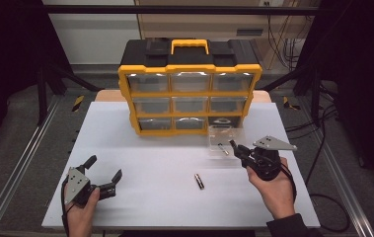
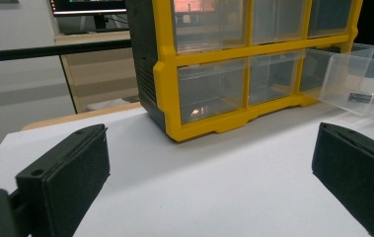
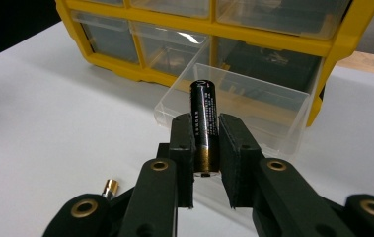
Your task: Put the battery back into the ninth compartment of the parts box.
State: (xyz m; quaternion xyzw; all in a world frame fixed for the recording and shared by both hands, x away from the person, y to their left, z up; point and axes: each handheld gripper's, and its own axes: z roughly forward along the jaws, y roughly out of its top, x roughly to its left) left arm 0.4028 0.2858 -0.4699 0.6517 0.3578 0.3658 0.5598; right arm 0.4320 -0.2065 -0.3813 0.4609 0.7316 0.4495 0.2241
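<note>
Two black jaws of the right gripper [image 3: 206, 148] rise from the bottom edge, clamped on a black cylindrical battery with a gold band [image 3: 205, 123] that stands up between the pads, its top well above them. Just behind it a clear plastic drawer [image 3: 253, 106] stands pulled out of a yellow-framed organiser cabinet with see-through drawers [image 3: 214, 44]. All rest on a white tabletop [image 3: 51, 123]. A second battery's gold end [image 3: 109, 187] peeks out lower left
</note>
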